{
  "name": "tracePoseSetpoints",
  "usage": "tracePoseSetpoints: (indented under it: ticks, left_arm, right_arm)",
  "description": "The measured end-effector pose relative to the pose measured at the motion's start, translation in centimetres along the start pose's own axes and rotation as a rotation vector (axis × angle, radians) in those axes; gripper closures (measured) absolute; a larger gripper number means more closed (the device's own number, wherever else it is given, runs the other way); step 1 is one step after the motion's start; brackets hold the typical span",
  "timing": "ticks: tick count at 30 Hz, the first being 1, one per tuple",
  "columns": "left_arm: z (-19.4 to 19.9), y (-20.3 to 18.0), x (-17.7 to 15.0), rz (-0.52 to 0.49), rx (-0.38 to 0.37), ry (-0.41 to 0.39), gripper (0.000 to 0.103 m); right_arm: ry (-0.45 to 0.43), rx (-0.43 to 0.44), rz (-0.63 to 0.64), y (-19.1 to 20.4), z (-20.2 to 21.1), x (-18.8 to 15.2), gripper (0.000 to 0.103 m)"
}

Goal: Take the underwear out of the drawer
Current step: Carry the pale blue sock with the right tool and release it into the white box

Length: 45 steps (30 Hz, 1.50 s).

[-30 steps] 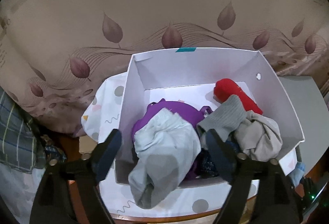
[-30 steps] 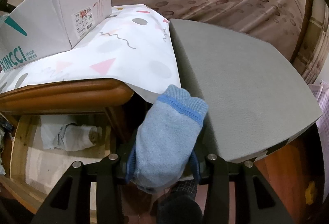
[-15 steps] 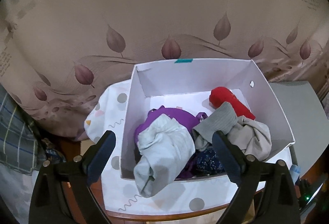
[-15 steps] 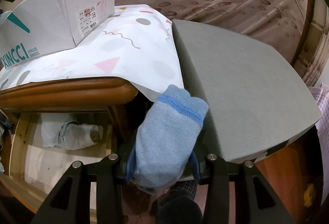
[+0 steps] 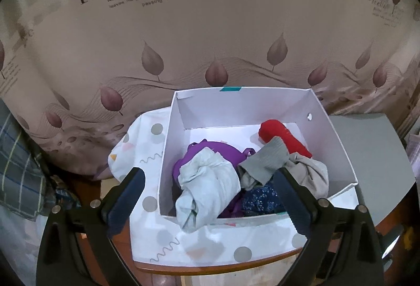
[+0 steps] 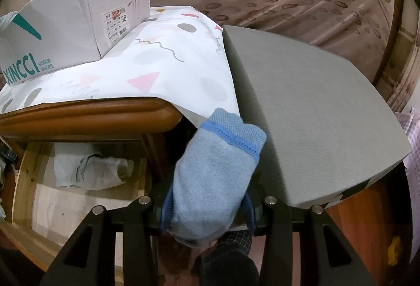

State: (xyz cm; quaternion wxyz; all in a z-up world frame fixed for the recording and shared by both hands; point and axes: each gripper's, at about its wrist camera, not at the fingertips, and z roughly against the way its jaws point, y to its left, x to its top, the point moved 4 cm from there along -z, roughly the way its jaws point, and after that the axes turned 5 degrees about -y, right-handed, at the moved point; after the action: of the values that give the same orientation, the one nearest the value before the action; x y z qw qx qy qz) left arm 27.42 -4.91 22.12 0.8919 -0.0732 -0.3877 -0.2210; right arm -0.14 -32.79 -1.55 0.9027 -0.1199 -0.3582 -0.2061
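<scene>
While the right tool (image 6: 208,203) stayed clamped on a light blue underwear roll (image 6: 214,178) at the near edge of a grey pad (image 6: 309,112), the left tool (image 5: 210,187) hung with its jaws wide apart before a white shoe box (image 5: 338,152) on the worktop (image 5: 223,269). Inside lay pale, grey, purple and red garments. Lower left, an open drawer (image 6: 23,168) held a crumpled white piece (image 6: 92,171).
</scene>
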Motion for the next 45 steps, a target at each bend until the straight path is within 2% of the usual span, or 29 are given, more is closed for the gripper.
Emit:
tracePoseSetpoints:
  ticks: [4, 5, 11, 16, 18, 20, 25, 28, 34, 38, 42, 45]
  left_arm:
    - [1.4, 0.4, -1.8, -0.033, 0.054, -0.019, 0.005]
    - [1.7, 0.7, -2.8, -0.037, 0.091, -0.011, 0.005]
    - [2.8, 2.4, -8.8, -0.019, 0.188, -0.003, 0.005]
    - [3.3, 3.1, -13.4, 0.004, 0.264, -0.028, 0.005]
    - [3.2, 3.2, -15.1, 0.041, 0.262, -0.029, 0.005]
    - [2.7, 3.2, -16.7, 0.081, 0.246, -0.009, 0.005]
    - [1.3, 2.9, -19.8, 0.135, 0.254, 0.001, 0.005]
    - [0.4, 2.8, -21.3, 0.158, 0.272, 0.01, 0.005]
    - [-1.4, 2.7, -24.2, 0.204, 0.274, 0.028, 0.005]
    - [-2.6, 2.6, -25.5, 0.184, 0.257, 0.062, 0.005]
    - [-2.5, 2.9, -26.2, 0.141, 0.31, 0.05, 0.005]
    - [-2.3, 3.6, -26.6, 0.132, 0.313, 0.059, 0.005]
  right_arm:
    - [-0.006, 0.002, 0.006, 0.2, 0.1, 0.0, 0.06]
    - [-0.008, -0.004, 0.01, 0.2, 0.2, 0.0, 0.06]
    - [-0.021, 0.019, -0.007, 0.2, 0.5, 0.2, 0.06]
    - [-0.076, 0.047, 0.016, 0.8, 2.3, 1.2, 0.06]
    - [-0.091, 0.052, 0.028, 1.2, 3.2, 1.6, 0.06]
    - [-0.075, 0.096, 0.017, 1.5, 3.8, 2.1, 0.06]
    - [-0.079, 0.106, 0.055, 2.3, 5.4, 4.0, 0.06]
    - [-0.102, 0.104, 0.09, 3.0, 6.9, 5.7, 0.06]
    - [-0.137, 0.153, 0.146, 5.3, 9.8, 10.1, 0.06]
    - [-0.147, 0.193, 0.166, 7.1, 11.1, 13.0, 0.06]
    - [-0.165, 0.19, 0.213, 8.8, 11.7, 15.5, 0.06]
    - [-0.168, 0.195, 0.22, 9.6, 11.6, 17.4, 0.06]
